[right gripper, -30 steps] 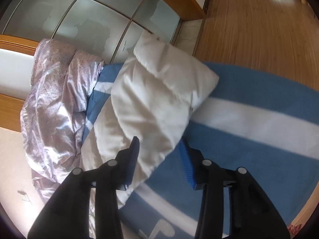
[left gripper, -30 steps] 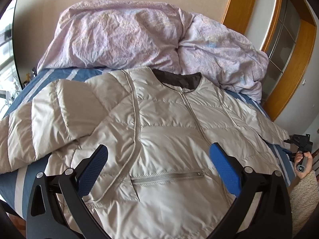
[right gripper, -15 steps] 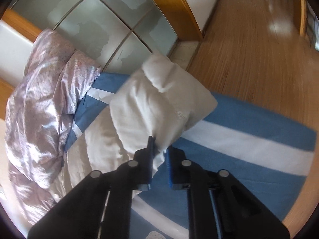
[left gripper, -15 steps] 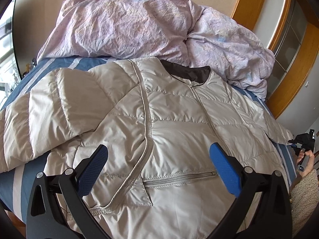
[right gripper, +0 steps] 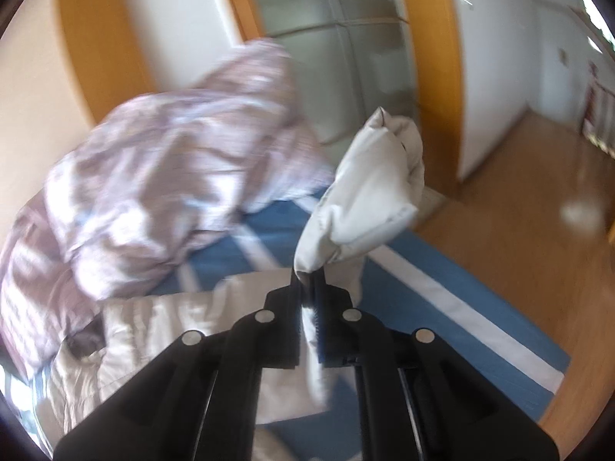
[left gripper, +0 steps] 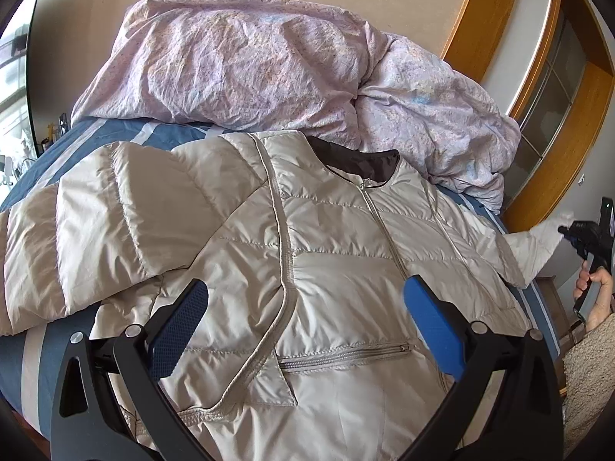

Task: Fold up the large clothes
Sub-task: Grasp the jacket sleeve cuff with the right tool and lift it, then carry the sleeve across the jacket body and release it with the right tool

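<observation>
Beige puffer jacket (left gripper: pixel 326 269) lies front-up, zipped, on bed w/ blue striped cover (right gripper: pixel 442 288); pink duvet (left gripper: pixel 269 65) bunched behind collar. Left hand-held gripper (left gripper: pixel 305 307) hovers over jacket's lower front, released, jaws wide apart. Right hand-held gripper (right gripper: pixel 307 280) clenched on sleeve (right gripper: pixel 369 196) end, sleeve lifted off bed; that view's blurred.

crumpled duvet (left gripper: pixel 292 65) blocking bed's far end, jacket (left gripper: pixel 307 269) covering the middle
</observation>
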A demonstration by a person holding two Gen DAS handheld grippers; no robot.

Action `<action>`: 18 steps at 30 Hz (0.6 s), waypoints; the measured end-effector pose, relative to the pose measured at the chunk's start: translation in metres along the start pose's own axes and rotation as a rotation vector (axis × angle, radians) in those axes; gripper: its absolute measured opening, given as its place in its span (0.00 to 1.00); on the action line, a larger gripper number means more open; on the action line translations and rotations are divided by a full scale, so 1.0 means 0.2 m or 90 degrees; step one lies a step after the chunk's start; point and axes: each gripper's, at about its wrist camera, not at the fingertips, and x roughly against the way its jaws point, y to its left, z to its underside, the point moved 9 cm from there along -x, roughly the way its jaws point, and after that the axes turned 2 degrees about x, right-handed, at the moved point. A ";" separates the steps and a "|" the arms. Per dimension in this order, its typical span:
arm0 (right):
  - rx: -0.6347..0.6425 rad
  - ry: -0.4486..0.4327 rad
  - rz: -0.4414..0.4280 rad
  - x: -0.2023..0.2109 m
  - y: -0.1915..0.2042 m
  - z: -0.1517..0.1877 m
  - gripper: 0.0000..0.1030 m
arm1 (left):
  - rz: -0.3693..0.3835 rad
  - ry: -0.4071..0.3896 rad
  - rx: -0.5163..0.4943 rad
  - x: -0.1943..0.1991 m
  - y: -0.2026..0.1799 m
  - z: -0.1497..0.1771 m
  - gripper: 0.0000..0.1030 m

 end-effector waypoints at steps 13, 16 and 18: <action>0.190 -0.002 -0.202 0.24 0.92 0.25 0.07 | -0.001 -0.011 0.005 0.02 0.03 -0.03 0.99; 0.215 0.019 -0.239 0.26 1.07 0.33 0.06 | -0.003 -0.014 0.002 0.03 0.03 -0.04 0.99; 0.224 0.043 -0.263 0.25 1.17 0.41 0.07 | -0.004 -0.014 0.002 0.02 0.03 -0.05 0.99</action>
